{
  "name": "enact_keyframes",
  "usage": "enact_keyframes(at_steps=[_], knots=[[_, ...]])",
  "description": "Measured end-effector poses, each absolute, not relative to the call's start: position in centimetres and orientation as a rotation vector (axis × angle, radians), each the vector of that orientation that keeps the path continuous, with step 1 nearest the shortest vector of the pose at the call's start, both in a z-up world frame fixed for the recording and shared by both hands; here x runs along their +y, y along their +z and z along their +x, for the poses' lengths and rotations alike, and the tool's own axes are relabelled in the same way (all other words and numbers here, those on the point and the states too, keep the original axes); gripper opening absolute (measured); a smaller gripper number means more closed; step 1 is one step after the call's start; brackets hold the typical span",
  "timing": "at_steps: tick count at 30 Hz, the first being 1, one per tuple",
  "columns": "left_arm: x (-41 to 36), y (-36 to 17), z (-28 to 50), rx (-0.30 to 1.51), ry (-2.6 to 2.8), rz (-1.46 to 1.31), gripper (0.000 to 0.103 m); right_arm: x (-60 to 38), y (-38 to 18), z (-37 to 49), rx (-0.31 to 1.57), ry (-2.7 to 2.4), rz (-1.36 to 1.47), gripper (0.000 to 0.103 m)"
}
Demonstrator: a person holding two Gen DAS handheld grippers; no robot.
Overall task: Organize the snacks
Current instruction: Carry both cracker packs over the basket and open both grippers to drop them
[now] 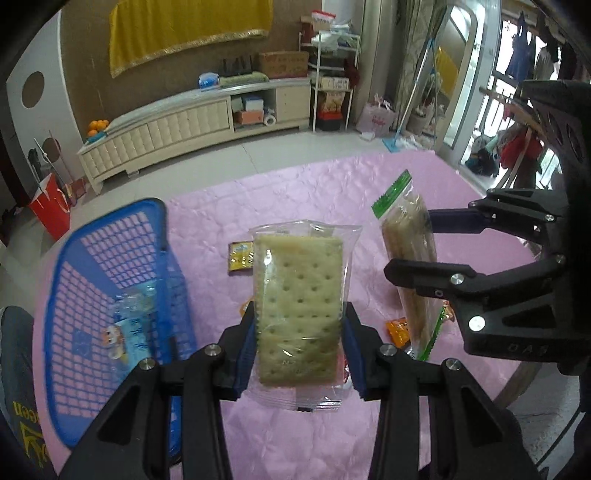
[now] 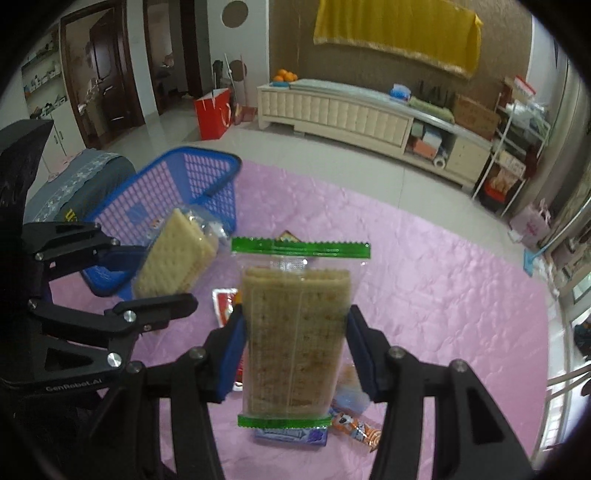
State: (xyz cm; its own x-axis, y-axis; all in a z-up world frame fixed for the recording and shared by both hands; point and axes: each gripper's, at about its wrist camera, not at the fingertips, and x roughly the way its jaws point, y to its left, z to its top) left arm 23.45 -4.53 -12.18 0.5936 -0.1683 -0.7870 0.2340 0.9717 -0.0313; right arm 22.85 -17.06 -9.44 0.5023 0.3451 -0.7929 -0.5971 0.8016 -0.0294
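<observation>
cream tv cabinet [image 2: 334, 107] on pale tiled floor [image 2: 332, 162], yellow cloth [image 2: 397, 33] above.

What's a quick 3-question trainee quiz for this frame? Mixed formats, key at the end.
1. True or false: the left gripper is shut on a clear-wrapped pale cracker pack.
2. Multiple choice: what colour are the sealed ends of the brown cracker pack held by the right gripper? A) red B) green C) blue
3. Fill in: the blue mesh basket sits on the table's ____ side, by the person's own sides, and already holds a ____ snack packet.

Key: 1 true; 2 B; 3 left, light-blue. Loose packets, including a yellow packet, lie on the pink tablecloth.
</observation>
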Motion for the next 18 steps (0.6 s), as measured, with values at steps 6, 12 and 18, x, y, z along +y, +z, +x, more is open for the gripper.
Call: enact_keyframes(at_steps=[6, 12, 18], knots=[[-2.0, -8.7, 20.5, 0.854, -0.209, 0.052, 0.039, -15.8, -6.4, 20.8, 0.844, 0.558, -0.339, 0.057], [0.7, -6.4, 17.8, 0.812, -0.182, 0.059, 0.039, -13.0, -5.0, 19.5, 0.817, 0.574, -0.336, 0.057], [4.4, -4.9, 15.9, 0.796, -0.146, 0.048, 0.039, -10.1, -3.7, 18.3, 0.787, 0.61, -0.35, 0.057]])
